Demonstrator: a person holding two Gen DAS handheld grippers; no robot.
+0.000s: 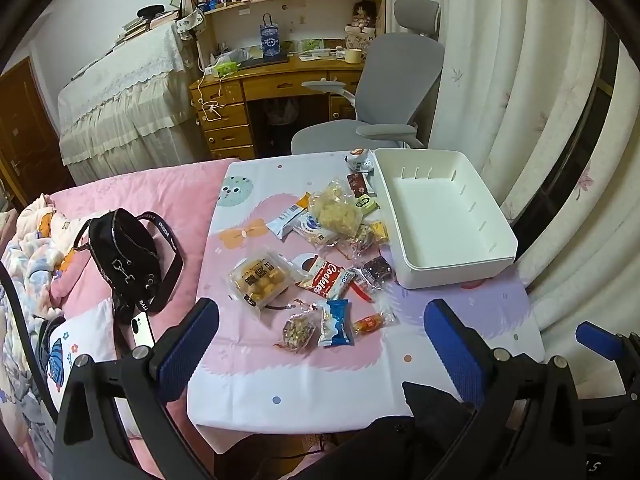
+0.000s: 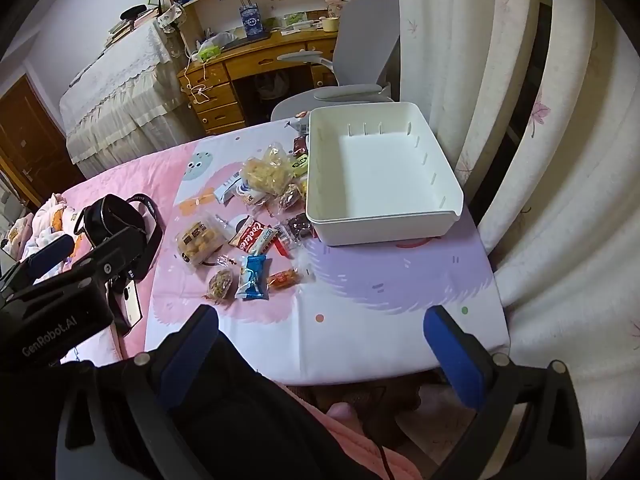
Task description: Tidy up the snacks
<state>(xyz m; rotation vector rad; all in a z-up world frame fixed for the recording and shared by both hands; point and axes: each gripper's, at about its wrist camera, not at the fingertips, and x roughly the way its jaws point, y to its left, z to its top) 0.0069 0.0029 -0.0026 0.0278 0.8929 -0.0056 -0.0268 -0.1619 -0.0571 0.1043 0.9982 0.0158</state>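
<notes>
While both jaws stand spread and empty, sorting has not yet begun.

Scattered snacks [image 1: 320, 248] lie on the worktop [image 1: 360, 380] just left of the empty white bin [image 1: 444, 216]. Left hand-held gripper [image 1: 322, 344] and right hand-held gripper [image 2: 320, 344] hover at the near edge, pinching nothing. Next, I judge, one must descend on the blue packet [image 1: 336, 322], nearest the bin's front-left corner, and carry it in.
</notes>
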